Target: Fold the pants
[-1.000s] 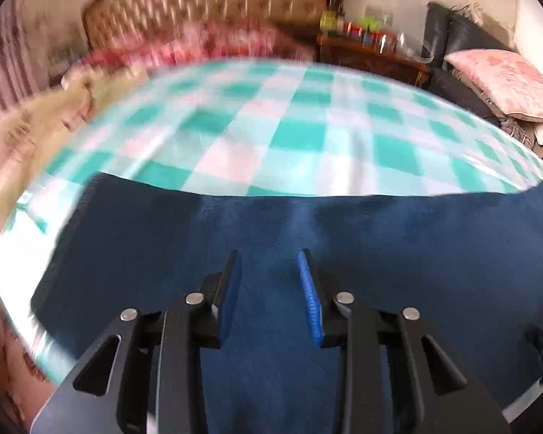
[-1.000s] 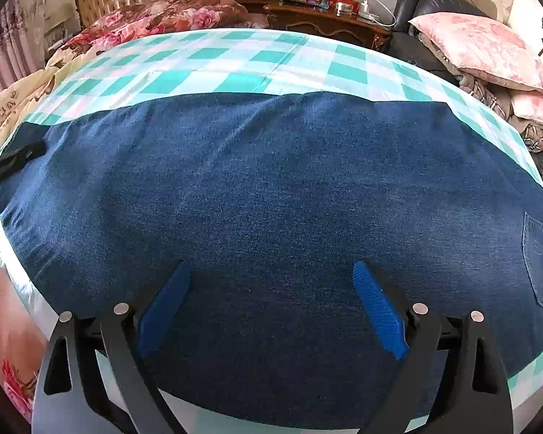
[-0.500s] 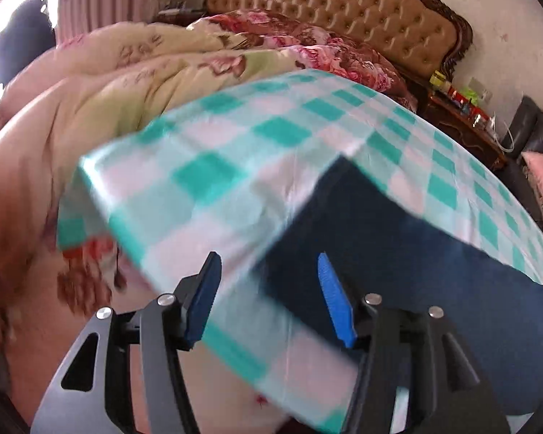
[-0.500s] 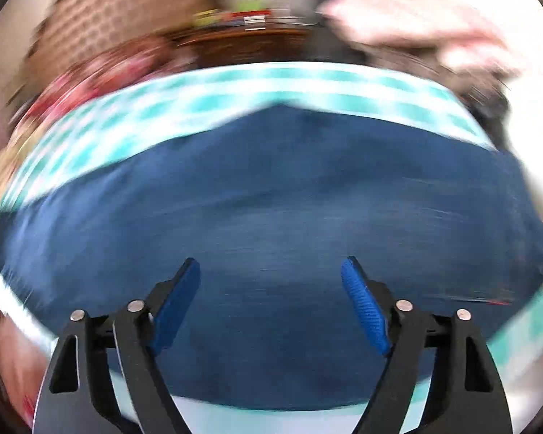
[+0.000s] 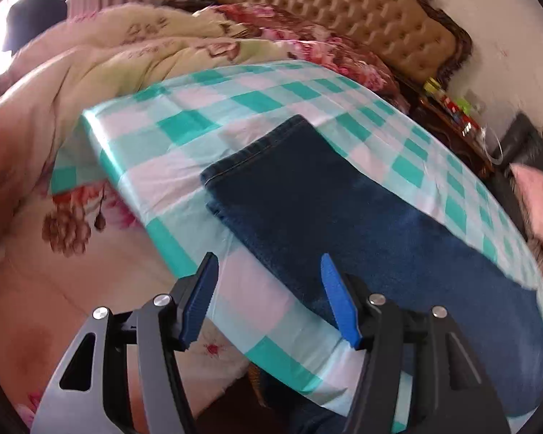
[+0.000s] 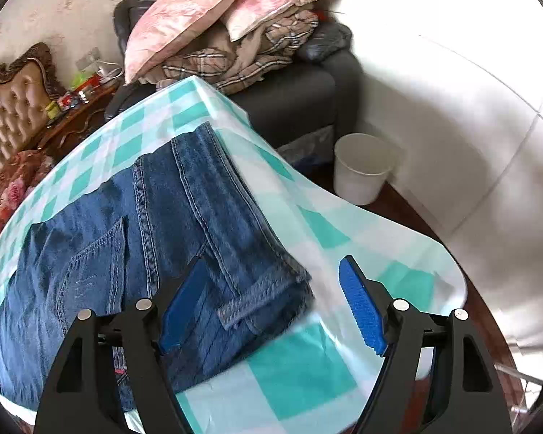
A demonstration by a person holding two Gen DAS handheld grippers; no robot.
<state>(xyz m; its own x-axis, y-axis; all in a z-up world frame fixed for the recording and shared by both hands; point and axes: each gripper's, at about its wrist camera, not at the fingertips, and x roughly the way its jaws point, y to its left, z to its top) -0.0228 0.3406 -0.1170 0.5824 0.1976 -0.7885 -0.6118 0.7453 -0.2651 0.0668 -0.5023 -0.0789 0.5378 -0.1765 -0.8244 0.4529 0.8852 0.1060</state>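
Dark blue jeans (image 5: 344,217) lie lengthwise, folded leg on leg, on a table under a green-and-white checked cloth (image 5: 163,126). Their hem end (image 5: 257,159) points away from my left gripper (image 5: 268,264), which hovers over the near edge of the legs; its jaws are opening and hold nothing. In the right wrist view the waist end of the jeans (image 6: 199,217), with a back pocket (image 6: 90,253) and a belt loop (image 6: 249,307), lies under my right gripper (image 6: 271,264). That gripper is open above the waistband corner, and the pads do not press on the cloth (image 6: 307,369).
A floral quilt (image 5: 90,72) and a tufted headboard (image 5: 344,18) lie beyond the table's hem end. Pink pillows (image 6: 217,7) and plaid blankets are piled on a dark sofa (image 6: 300,101). A white bucket (image 6: 362,170) stands on the floor. A cluttered nightstand (image 6: 79,97) stands behind.
My left gripper swung from the middle of the jeans to the hem end and its jaws widened. My right gripper swept to the waist end and rolled, with its jaws a little narrower.
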